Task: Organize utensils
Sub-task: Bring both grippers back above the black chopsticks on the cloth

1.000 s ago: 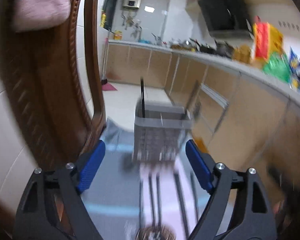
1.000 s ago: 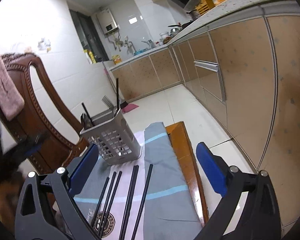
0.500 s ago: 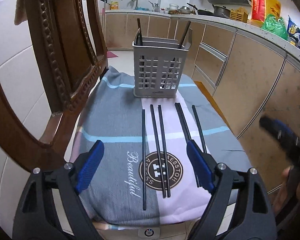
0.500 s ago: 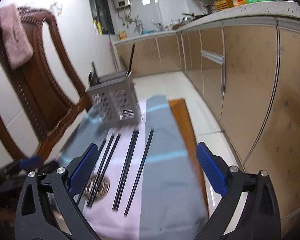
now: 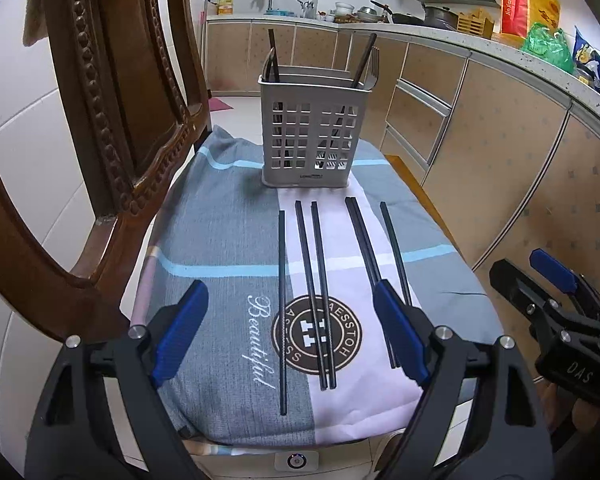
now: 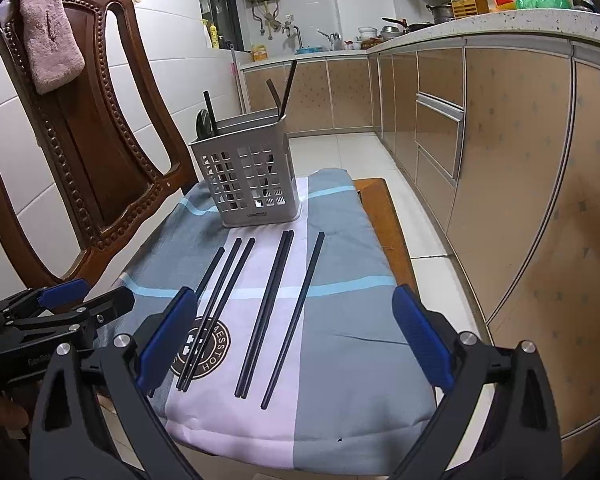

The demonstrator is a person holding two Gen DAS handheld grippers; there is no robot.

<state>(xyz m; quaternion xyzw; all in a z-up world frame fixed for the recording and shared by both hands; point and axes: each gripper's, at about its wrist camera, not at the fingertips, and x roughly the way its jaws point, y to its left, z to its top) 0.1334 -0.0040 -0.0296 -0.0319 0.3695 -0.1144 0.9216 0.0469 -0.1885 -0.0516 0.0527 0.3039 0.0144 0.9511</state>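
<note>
Several black chopsticks (image 5: 317, 292) lie side by side on a grey and pink cushion (image 5: 220, 240). They also show in the right wrist view (image 6: 269, 308). A grey slotted utensil holder (image 5: 310, 136) stands upright at the cushion's far end and holds a few utensils. It also shows in the right wrist view (image 6: 248, 180). My left gripper (image 5: 290, 330) is open and empty, hovering over the near ends of the chopsticks. My right gripper (image 6: 296, 346) is open and empty, over the cushion's near right part. The right gripper also shows at the right of the left wrist view (image 5: 540, 292).
A carved wooden chair back (image 6: 88, 128) rises to the left, with a pink towel (image 6: 48, 28) draped over it. Kitchen cabinets (image 6: 480, 152) and a cluttered counter (image 5: 520, 40) run along the right. A wooden seat edge (image 6: 384, 216) shows beside the cushion.
Both grippers have swung down and steadied over the cushion. The chopsticks and holder now sit sharp and centred; the right gripper has moved closer beside the left one.
</note>
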